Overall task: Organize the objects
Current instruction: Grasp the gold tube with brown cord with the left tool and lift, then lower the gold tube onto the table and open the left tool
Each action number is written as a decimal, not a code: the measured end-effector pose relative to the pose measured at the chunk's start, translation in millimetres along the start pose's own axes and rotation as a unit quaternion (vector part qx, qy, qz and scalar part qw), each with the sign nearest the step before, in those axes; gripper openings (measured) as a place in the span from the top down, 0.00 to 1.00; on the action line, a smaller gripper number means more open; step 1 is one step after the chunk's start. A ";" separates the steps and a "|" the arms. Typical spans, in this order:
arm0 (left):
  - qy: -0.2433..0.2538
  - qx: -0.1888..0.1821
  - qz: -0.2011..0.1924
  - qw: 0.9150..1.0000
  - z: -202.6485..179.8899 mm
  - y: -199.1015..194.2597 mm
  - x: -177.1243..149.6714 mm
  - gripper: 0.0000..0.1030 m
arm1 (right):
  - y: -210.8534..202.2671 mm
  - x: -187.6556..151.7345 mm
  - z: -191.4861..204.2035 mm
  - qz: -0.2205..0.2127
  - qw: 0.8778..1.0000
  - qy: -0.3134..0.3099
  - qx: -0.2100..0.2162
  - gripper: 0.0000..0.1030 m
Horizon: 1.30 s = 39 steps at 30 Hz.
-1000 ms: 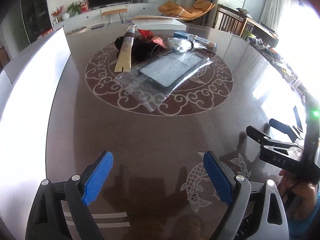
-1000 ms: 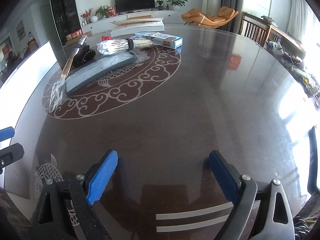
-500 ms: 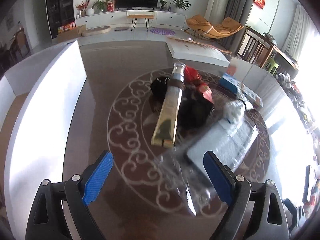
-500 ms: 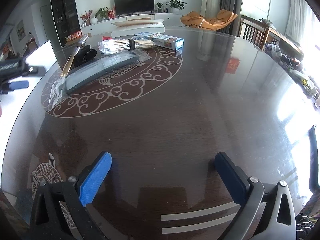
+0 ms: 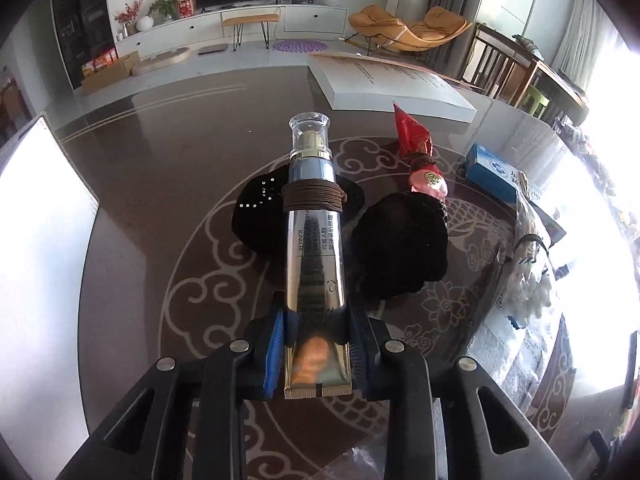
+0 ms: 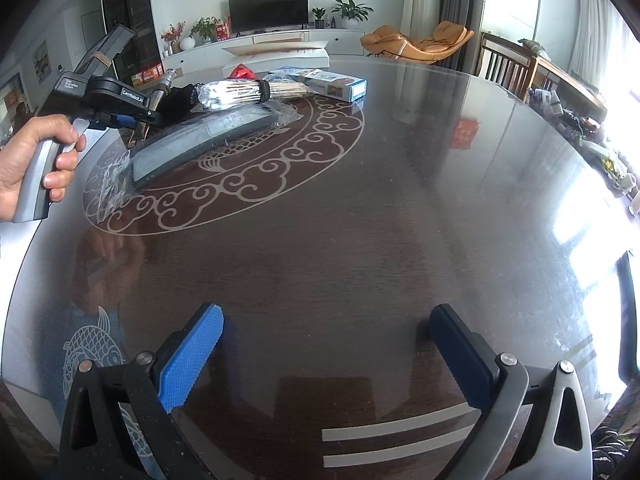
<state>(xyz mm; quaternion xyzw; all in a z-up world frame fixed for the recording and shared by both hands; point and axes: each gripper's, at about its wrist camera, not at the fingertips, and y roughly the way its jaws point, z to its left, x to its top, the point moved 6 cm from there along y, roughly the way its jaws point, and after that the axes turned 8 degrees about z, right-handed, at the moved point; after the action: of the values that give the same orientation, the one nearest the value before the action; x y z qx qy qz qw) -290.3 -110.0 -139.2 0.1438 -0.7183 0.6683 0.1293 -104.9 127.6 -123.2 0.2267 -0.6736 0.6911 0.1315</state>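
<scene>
My left gripper (image 5: 317, 344) is shut on the flat tail of a gold cosmetic tube (image 5: 314, 256) with a clear cap and a brown cord wound round its neck. The tube points away from me over black hair accessories (image 5: 400, 252). In the right wrist view the left gripper (image 6: 132, 114) sits at the far left, held by a hand, at the tube (image 6: 162, 88). My right gripper (image 6: 324, 356) is open and empty, low over the bare dark table (image 6: 360, 240).
A red candy packet (image 5: 416, 148), a blue box (image 5: 492, 172) and a bagged bundle of swabs (image 5: 528, 276) lie right of the tube. A bagged grey pad (image 6: 204, 136), a stick bundle (image 6: 240, 92) and a white flat box (image 5: 392, 84) lie further round.
My left gripper moved in over the pile and closed on the tail of the gold tube. My right gripper stayed open, low over the table.
</scene>
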 end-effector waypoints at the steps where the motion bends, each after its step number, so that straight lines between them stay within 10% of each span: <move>1: 0.000 0.006 -0.002 1.000 1.7 -2.1 -4.0 0.72 | 0.0 0.0 -0.1 0.000 1.000 0.000 0.000 0.00; 27: 0.018 -0.036 0.036 0.999 -35.9 -72.8 -174.1 0.71 | -1.9 0.2 -1.1 -0.003 1.000 0.000 0.000 0.00; 31: 0.028 0.007 0.034 0.999 -30.1 -66.3 -170.4 0.37 | -2.1 0.2 -1.3 -0.004 1.000 0.000 0.000 0.00; 39: 0.022 0.035 0.001 0.999 -21.5 -60.5 -165.6 0.28 | -2.0 1.2 -1.2 -0.005 1.000 0.000 0.000 0.00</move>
<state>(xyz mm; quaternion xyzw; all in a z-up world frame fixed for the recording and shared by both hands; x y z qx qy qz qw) -114.3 -86.9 -144.4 0.1325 -0.6915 0.6963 0.1397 -105.1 128.8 -120.9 0.2302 -0.6725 0.6903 0.1347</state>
